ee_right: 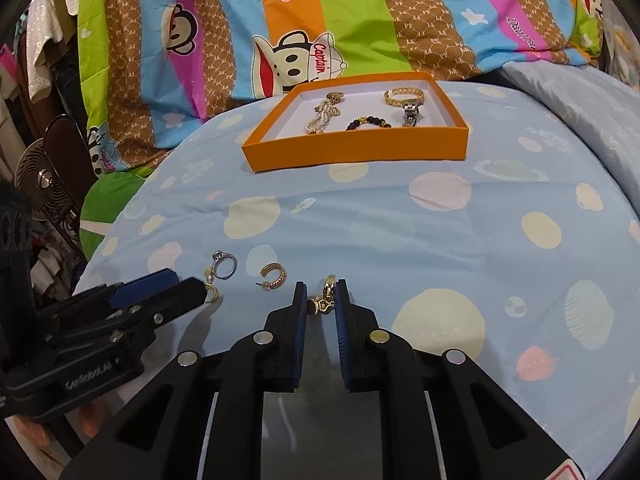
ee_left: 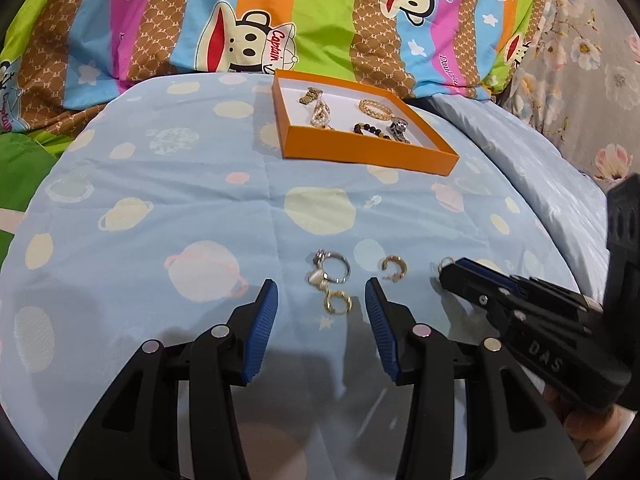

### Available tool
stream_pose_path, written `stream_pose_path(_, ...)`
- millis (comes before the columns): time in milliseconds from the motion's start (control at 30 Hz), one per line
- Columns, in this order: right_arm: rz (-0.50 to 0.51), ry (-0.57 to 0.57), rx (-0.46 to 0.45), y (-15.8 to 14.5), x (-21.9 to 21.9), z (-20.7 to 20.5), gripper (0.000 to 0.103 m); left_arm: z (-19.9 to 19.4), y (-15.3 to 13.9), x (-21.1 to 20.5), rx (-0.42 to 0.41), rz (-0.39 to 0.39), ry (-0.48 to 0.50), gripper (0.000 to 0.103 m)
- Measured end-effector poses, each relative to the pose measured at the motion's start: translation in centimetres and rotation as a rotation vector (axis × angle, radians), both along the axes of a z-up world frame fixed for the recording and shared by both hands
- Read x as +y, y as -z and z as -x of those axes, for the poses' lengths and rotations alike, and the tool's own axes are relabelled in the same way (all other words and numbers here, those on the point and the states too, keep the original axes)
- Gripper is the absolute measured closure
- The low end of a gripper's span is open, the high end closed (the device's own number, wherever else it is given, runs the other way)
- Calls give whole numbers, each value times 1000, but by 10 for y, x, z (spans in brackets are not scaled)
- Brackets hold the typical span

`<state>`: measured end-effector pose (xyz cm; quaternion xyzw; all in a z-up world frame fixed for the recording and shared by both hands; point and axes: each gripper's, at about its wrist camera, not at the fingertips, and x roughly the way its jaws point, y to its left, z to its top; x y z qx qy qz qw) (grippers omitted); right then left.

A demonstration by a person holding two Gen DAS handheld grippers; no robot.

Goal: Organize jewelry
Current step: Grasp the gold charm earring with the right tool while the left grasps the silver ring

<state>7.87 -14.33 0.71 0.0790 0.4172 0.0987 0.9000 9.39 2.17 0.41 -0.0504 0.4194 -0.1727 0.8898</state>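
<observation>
So the gold earring (ee_right: 323,299) with the dark round charm sits low on the blue planet-print sheet (ee_right: 400,232), right between the blue pads of our right gripper (ee_right: 321,300), and the pads are squeezed in on it from both sides. Just left of it lies a chunky gold hoop earring (ee_right: 273,276), then a silver ring (ee_right: 225,265) and a small gold hoop (ee_left: 338,301) with a pale pearly bit touching it. Our left gripper (ee_left: 321,300) hangs over that little cluster with its jaws apart, nothing pinched, the small hoop lying between the fingers. Farther back on the sheet we've got the orange tray (ee_right: 352,151), well apart from the loose pieces, already holding a pearl piece (ee_right: 322,118), a dark bead bracelet (ee_right: 366,123), a gold bangle (ee_right: 403,97) and a silver piece (ee_right: 409,114). Behind all that is the striped monkey-cartoon quilt (ee_right: 360,20).
</observation>
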Motion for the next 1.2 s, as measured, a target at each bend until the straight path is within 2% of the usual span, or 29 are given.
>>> stream_pose_path(200, 6, 16, -11, -2, -6, 2, 90, -17, 3, -20, 12, -32, 20, 61)
stream_pose_path(267, 0, 21, -10, -2, -8, 1, 90, -21, 6, -23, 20, -40, 28, 68)
stream_pose_path(400, -11, 21, -5, 0, -9, 1, 90, -25, 7, -24, 23, -36, 28, 74)
stream_pose_path(500, -14, 18, -5, 0, -9, 1, 90, -28, 8, -22, 30, -22, 19, 84)
stream_pose_path(567, -17, 18, -8, -1, -9, 1, 90, -29, 9, -20, 39, -7, 20, 98)
stream_pose_path(867, -7, 21, -22, -4, -11, 4, 90, -22, 6, -18, 44, 16, 27, 96)
stream_pose_path(900, -9, 23, -20, -4, -12, 4, 90, -19, 6, -18, 45, 17, 29, 94)
stream_pose_path(967, -10, 27, -18, -4, -14, 5, 90, -16, 6, -20, 34, -1, 24, 71)
stream_pose_path(1033, -11, 29, -15, -3, -14, 5, 90, -14, 4, -23, 14, -27, 15, 62)
stream_pose_path(1200, -10, 29, -10, -2, -15, 6, 90, -16, 6, -32, 12, -70, 35, 62)
